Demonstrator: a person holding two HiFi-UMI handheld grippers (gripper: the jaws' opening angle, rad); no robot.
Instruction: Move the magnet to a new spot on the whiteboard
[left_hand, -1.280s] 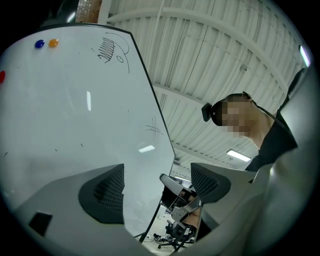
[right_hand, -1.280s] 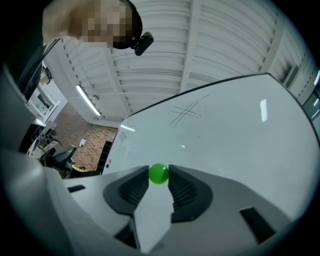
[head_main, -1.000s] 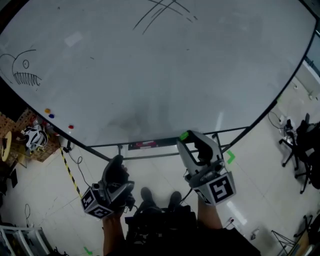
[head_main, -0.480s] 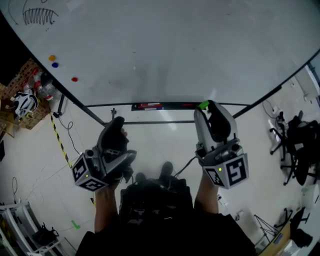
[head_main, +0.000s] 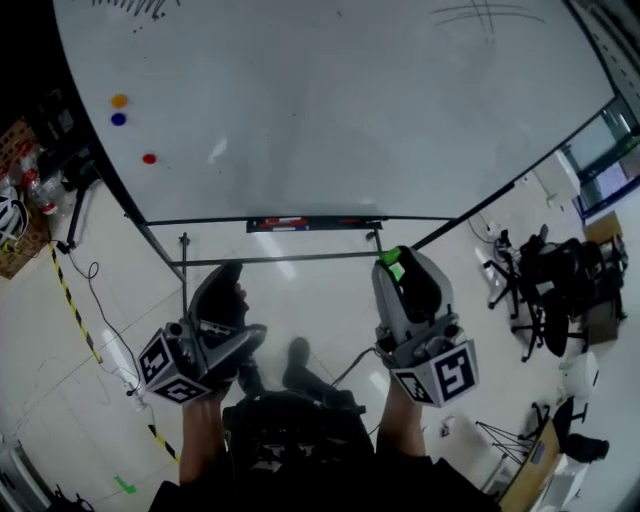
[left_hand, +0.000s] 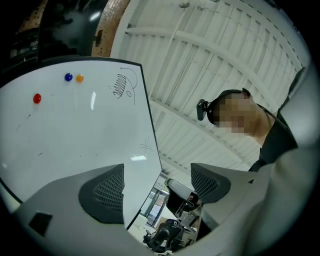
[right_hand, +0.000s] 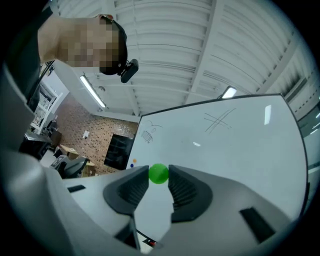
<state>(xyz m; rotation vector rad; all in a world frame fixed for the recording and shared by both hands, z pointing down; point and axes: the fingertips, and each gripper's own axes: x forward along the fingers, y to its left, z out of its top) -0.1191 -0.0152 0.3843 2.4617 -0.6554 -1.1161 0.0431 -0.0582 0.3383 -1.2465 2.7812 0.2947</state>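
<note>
Both forearms reach forward side by side, the left forearm (head_main: 205, 435) and the right forearm (head_main: 398, 425) bare below the grippers. The left gripper (head_main: 226, 278) tilts upward, rolled slightly so that its marker cube (head_main: 172, 365) faces outward to the left. Its jaws stand well apart, with nothing between the ribbed pads (left_hand: 107, 192). The right gripper (head_main: 400, 262) points ahead, closer to level, its marker cube (head_main: 440, 372) at the rear, nearest the wrist. Its jaws are closed at the very tips on a small green magnet (right_hand: 159, 174), which sits pinched between the two pads and pokes out above them.
</note>
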